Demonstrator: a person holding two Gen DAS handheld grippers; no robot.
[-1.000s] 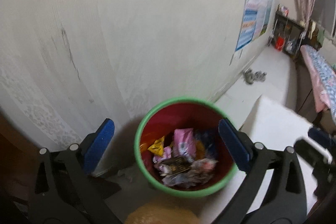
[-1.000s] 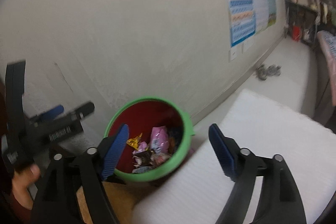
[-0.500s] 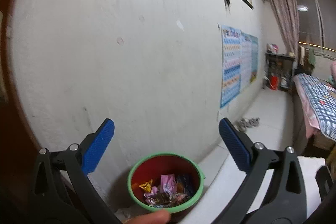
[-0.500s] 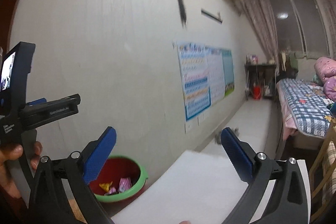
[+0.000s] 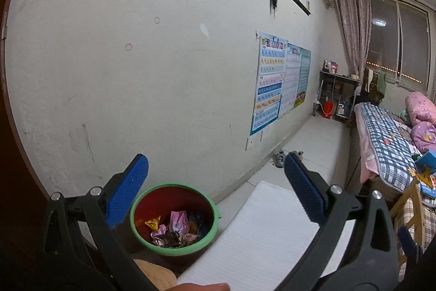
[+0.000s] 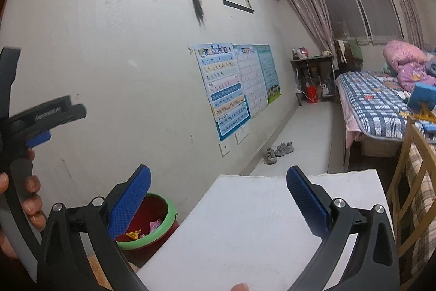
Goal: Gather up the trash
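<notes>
A red bin with a green rim (image 5: 174, 187) stands on the floor against the wall and holds several crumpled wrappers (image 5: 177, 228). It also shows low left in the right wrist view (image 6: 166, 214). My left gripper (image 5: 215, 190) is open and empty, raised above and behind the bin. My right gripper (image 6: 218, 198) is open and empty over a white table top (image 6: 259, 231). The left gripper's body (image 6: 41, 116), held by a hand, shows at the left edge of the right wrist view.
The white table top (image 5: 261, 233) lies right of the bin. A wall with posters (image 5: 272, 83) runs along the left. A pair of shoes (image 6: 278, 150) sits on the floor, a bed (image 6: 381, 105) and a wooden chair (image 6: 408, 182) at right.
Both grippers have lifted and tilted up, away from the bin. The bin now looks smaller and lower in both views, and more of the room shows. Both stay open.
</notes>
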